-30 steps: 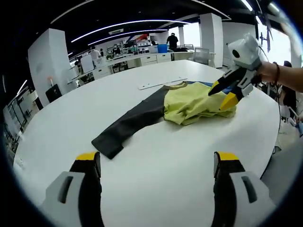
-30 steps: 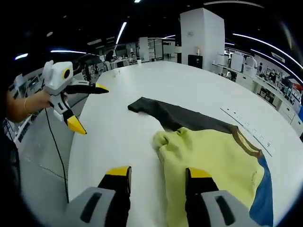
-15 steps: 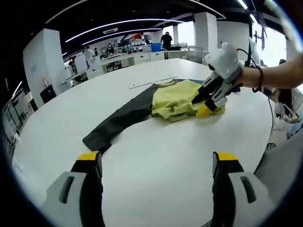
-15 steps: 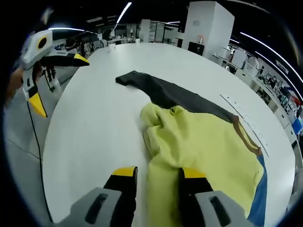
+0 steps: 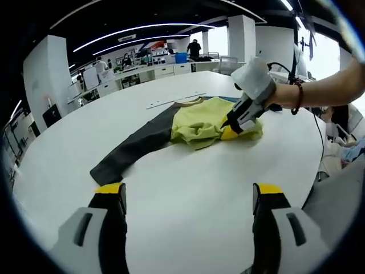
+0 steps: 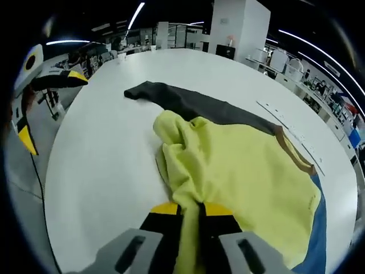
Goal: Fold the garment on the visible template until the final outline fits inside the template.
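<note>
A yellow garment (image 6: 239, 165) with a long dark grey sleeve (image 6: 188, 103), a tan collar and a blue part (image 6: 316, 245) lies crumpled on the white table (image 6: 102, 154). My right gripper (image 6: 191, 210) is shut on the yellow cloth at its near edge; in the left gripper view the right gripper (image 5: 232, 127) presses down on the yellow garment (image 5: 199, 123). The dark sleeve (image 5: 131, 151) stretches toward my left gripper (image 5: 188, 197), which stands open above bare table, well short of the sleeve's end. My left gripper (image 6: 34, 85) also appears at the table's far left edge.
A pale strip (image 6: 285, 123), perhaps a ruler, lies on the table beyond the collar. The round table's edge (image 5: 319, 148) runs close behind the right hand. Desks, pillars and people stand in the office behind.
My right gripper has come down onto the yellow cloth and shut on it; earlier it was open above the garment. The left gripper stays open and has shifted only slightly.
</note>
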